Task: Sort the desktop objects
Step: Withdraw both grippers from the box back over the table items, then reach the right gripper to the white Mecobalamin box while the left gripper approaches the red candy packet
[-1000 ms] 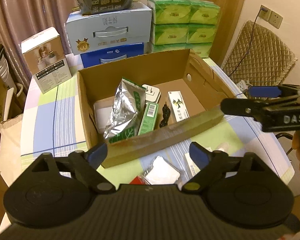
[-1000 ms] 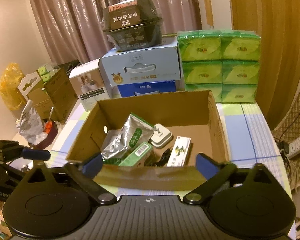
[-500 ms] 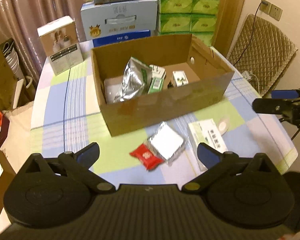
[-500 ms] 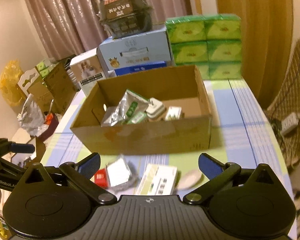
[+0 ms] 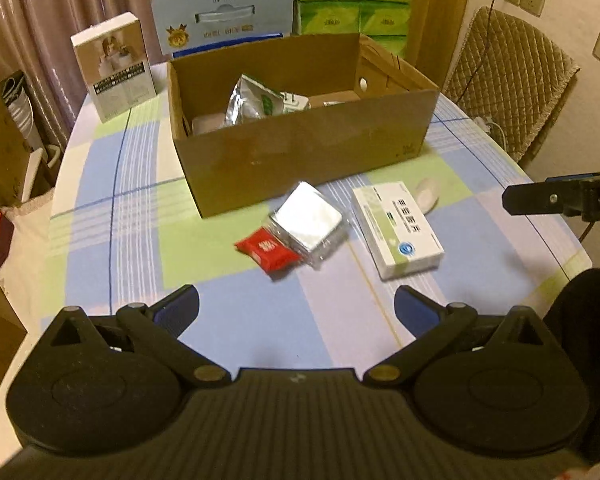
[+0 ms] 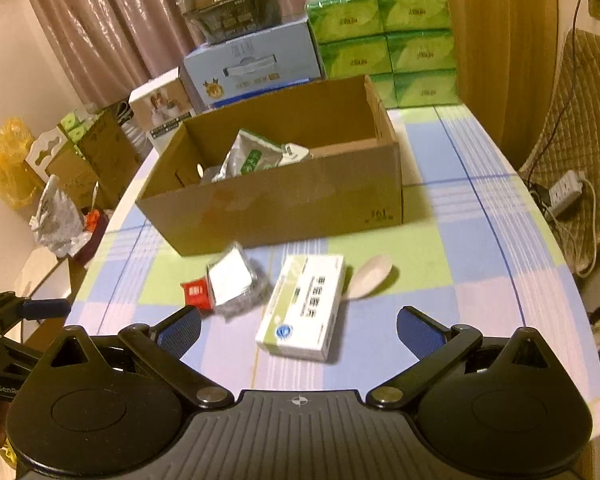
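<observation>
Both hand-held grippers have drawn back from the cardboard box. Left wrist view: left hand-held gripper spread wide, empty, above the desk; red packet ahead (touching a foil pouch). Right wrist view: right hand-held gripper spread apart over the white medicine box.

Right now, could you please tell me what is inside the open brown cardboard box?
The cardboard box shows a crinkled silver foil pouch and a white plug adapter; its front wall hides anything lower.

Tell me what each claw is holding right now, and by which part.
Nothing is held. The left claw and right claw both stand open over the table, with nothing between their fingers; the white medicine box lies untouched ahead.
</observation>
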`<action>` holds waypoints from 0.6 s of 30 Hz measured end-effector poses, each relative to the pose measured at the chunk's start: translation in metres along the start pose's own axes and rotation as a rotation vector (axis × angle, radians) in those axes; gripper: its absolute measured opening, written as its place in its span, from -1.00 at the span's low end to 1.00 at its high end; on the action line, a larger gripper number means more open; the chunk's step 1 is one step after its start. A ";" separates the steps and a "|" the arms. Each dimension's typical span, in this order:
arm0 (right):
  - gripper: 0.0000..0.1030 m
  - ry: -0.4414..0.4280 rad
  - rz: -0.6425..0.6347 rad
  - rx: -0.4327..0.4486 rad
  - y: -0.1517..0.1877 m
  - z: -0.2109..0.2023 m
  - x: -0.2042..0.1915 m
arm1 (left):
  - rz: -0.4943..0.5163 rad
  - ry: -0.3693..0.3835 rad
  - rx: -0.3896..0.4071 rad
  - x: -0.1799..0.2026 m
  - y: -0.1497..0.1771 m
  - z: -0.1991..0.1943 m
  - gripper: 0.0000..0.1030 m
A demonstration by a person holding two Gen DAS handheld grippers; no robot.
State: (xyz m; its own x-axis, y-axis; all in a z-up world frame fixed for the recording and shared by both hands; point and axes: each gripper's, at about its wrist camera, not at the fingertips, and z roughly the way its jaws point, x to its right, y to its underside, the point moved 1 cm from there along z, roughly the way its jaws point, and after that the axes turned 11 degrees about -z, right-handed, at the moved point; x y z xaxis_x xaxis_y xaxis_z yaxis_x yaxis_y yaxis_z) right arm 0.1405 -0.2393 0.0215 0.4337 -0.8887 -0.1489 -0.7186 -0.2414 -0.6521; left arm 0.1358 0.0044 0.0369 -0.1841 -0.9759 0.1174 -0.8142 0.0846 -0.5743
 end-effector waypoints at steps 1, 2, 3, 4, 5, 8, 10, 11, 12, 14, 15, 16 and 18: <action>0.97 0.004 0.000 -0.006 0.003 0.000 -0.001 | -0.001 0.001 -0.004 0.001 0.003 0.001 0.98; 0.97 0.005 0.000 -0.012 0.005 0.001 -0.001 | -0.002 -0.001 -0.006 0.001 0.007 0.001 0.98; 0.97 0.006 0.000 -0.017 0.008 0.002 -0.003 | -0.003 -0.002 -0.007 0.001 0.010 0.002 0.98; 0.97 0.008 -0.002 -0.023 0.010 0.002 -0.003 | -0.006 -0.003 -0.010 0.001 0.012 0.003 0.98; 0.97 0.010 -0.005 -0.028 0.013 0.003 -0.004 | -0.010 -0.004 -0.011 0.001 0.014 0.004 0.98; 0.97 0.030 -0.017 -0.044 0.020 0.005 -0.005 | -0.013 -0.009 -0.008 0.002 0.021 0.006 0.98; 0.97 0.040 -0.019 -0.055 0.024 0.007 -0.005 | -0.009 -0.021 -0.005 0.003 0.024 0.008 0.98; 0.97 0.040 -0.016 -0.059 0.027 0.008 -0.005 | -0.013 -0.023 -0.006 0.003 0.025 0.010 0.98; 0.97 0.037 -0.011 -0.063 0.029 0.009 -0.004 | -0.025 -0.019 -0.008 0.002 0.027 0.011 0.98; 0.97 0.037 -0.003 -0.072 0.033 0.011 -0.002 | -0.044 -0.012 -0.015 0.000 0.029 0.013 0.98; 0.97 0.037 -0.001 -0.075 0.034 0.012 -0.002 | -0.048 -0.012 -0.017 -0.001 0.030 0.014 0.98; 0.97 0.036 0.001 -0.078 0.036 0.013 -0.001 | -0.048 -0.014 -0.020 -0.001 0.032 0.016 0.98; 0.97 0.034 0.006 -0.084 0.039 0.014 -0.001 | -0.049 -0.014 -0.027 -0.001 0.034 0.018 0.98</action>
State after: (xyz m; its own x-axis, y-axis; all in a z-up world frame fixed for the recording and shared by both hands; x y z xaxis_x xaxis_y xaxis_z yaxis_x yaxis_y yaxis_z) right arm 0.1195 -0.2420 -0.0139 0.4119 -0.9024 -0.1263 -0.7647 -0.2670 -0.5864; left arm 0.1182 0.0051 0.0030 -0.1362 -0.9816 0.1336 -0.8364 0.0417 -0.5465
